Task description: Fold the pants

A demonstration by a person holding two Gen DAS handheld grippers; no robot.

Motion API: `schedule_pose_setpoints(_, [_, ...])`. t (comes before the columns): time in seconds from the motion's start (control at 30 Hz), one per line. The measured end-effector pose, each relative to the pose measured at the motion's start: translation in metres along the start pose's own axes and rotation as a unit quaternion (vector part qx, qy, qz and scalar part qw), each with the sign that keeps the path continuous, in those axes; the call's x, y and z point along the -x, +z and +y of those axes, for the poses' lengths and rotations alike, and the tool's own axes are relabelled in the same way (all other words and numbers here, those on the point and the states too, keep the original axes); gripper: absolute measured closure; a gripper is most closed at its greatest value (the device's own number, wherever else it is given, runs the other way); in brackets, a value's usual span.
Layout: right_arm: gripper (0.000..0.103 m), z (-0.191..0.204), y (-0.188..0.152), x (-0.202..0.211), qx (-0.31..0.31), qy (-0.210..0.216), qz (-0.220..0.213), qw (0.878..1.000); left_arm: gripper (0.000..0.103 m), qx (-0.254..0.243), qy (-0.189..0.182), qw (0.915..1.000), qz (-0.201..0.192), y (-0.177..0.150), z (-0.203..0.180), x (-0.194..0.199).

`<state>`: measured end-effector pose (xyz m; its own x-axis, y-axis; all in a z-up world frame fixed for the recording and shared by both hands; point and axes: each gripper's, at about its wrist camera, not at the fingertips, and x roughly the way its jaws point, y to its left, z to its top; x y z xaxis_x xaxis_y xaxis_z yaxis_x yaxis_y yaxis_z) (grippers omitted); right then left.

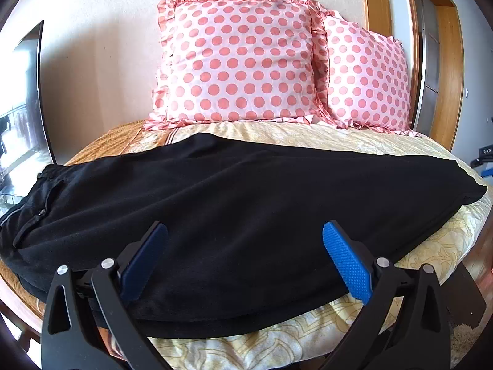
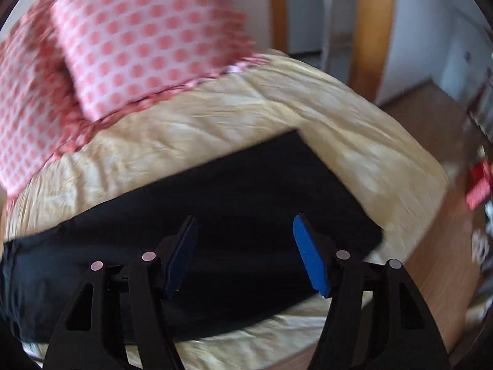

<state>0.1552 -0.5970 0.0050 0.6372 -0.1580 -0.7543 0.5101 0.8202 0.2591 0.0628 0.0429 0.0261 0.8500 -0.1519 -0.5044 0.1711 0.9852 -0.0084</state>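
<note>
Black pants [image 1: 234,203] lie flat across the bed, folded lengthwise, waistband with a zip pocket at the left and leg hems at the right. My left gripper [image 1: 245,231] is open and empty, hovering over the near middle of the pants. In the blurred right wrist view the hem end of the pants [image 2: 246,191] lies on the bed, and my right gripper [image 2: 245,220] is open and empty above it.
The bed [image 1: 354,135] has a yellow patterned cover. Two pink polka-dot pillows [image 1: 243,58] lean against the wall behind the pants; they also show in the right wrist view [image 2: 138,37]. A wooden floor [image 2: 437,246] lies beyond the bed's right edge.
</note>
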Motion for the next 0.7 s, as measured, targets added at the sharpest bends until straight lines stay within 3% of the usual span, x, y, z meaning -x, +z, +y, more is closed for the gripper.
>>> schedule_pose_setpoints(0.1, [0.037,-0.058,-0.002,-0.003,-0.075,-0.010,0.008,0.997,0.002,0.000,-0.015,0.9998,0.013,-0.002,-0.005,-0.005])
schedule_pose_setpoints(0.17, [0.039,-0.069,-0.007,-0.005,-0.094,0.024,0.013,0.995,0.002,-0.005,-0.019,0.9997,0.016,-0.004,-0.009,-0.004])
schedule_pose_setpoints(0.27, [0.046,-0.068,-0.011,-0.009,-0.108,0.072,0.024,0.991,0.002,-0.013,-0.019,0.9996,0.017,-0.006,-0.013,-0.003])
schedule_pose_setpoints(0.63, [0.047,-0.082,-0.005,-0.025,-0.178,0.123,0.018,0.976,0.002,0.003,-0.024,0.9993,0.028,-0.008,-0.007,-0.009])
schedule_pose_setpoints(0.7, [0.050,-0.087,-0.010,-0.027,-0.204,0.168,0.025,0.964,0.002,0.009,-0.027,0.9991,0.032,-0.010,-0.006,-0.010])
